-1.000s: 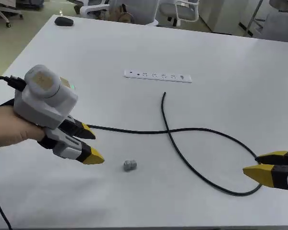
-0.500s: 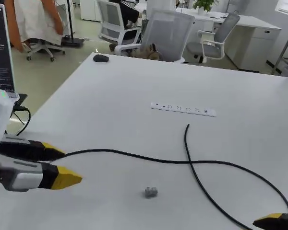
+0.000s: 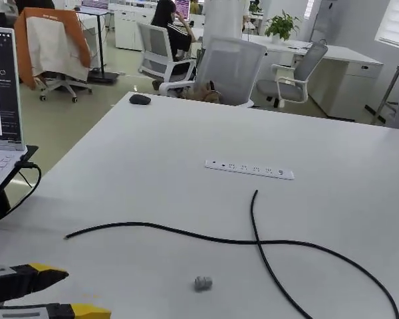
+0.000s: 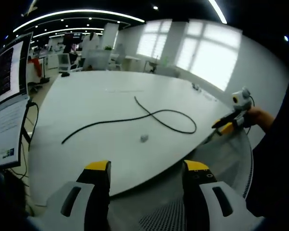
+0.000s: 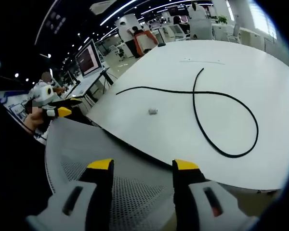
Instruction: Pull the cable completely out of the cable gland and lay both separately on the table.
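The thin black round cable (image 3: 153,226) is lying loose on the white table (image 3: 146,146), crossing over itself right of centre in the head view. The small grey plastic cable gland (image 3: 203,284) is sitting alone low in the middle of the frame, just below the cable's long left run and apart from it. Nothing is passing through the gland, so by my judgement the two parts are already separated and laid down. A long white power strip (image 3: 249,169) is lying further up the frame, well apart from both. The left gripper (image 3: 86,291) is showing at the lower left corner of the head view, and in the left gripper view its yellow-tipped jaws are standing wide and holding nothing. The right gripper (image 5: 142,166) is likewise carrying its jaws wide and empty, hanging over a grey mesh surface (image 5: 86,139) at the bottom of the right gripper view. The cable is looking light, limp and smooth-sheathed, so it is probably calling for a firm pinch across a straight stretch near one end. The gland is looking rigid, light and rounded, likely to skid or roll, so it is best taken squarely across its body.
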{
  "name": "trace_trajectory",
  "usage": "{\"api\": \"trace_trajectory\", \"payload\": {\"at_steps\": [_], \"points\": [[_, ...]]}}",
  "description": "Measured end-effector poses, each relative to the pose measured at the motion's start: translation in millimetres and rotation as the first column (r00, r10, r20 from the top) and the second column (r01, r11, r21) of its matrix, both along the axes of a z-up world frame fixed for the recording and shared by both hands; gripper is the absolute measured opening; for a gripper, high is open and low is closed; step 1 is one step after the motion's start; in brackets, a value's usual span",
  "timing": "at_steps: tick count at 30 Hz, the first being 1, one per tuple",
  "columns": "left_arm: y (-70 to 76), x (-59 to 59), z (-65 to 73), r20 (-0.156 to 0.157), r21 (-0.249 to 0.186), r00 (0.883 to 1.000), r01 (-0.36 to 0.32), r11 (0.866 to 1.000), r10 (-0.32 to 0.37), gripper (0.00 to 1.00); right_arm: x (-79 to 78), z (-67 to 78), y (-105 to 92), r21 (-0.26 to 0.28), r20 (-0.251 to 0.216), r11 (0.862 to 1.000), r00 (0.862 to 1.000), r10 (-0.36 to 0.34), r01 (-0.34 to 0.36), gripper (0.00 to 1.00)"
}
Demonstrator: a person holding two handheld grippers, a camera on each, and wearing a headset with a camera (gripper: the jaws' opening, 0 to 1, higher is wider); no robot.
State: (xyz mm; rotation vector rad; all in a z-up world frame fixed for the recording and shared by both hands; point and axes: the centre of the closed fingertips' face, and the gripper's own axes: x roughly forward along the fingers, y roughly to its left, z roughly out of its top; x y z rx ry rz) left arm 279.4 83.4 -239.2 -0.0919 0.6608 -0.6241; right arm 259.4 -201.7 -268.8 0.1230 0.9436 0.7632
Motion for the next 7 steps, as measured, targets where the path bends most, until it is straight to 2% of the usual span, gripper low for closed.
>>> {"api": "trace_trajectory", "payload": {"at_steps": [4,5,7], "points": [[1.0,2.5,6.8,0.018,-0.009,1.0,-0.009,1.0,0.01,0.61,-1.0,1.2,1.4,-0.007,0.009,1.0,1.0,0.018,-0.018,0.51],[-7.5,0.0,11.9,0.024,-0.004,1.0,-0.01,1.0,0.01,0.61,-1.1,1.3,1.7,-0.007,0.009,1.0,1.0,0.02,-0.02,0.51],[-8.9,0.2,13.7,0.032,0.002,0.999,0.014,1.0,-0.014,0.62,-1.5,1.4,2.7,-0.01,0.009,1.0,1.0,0.023,-0.022,0.51]]}}
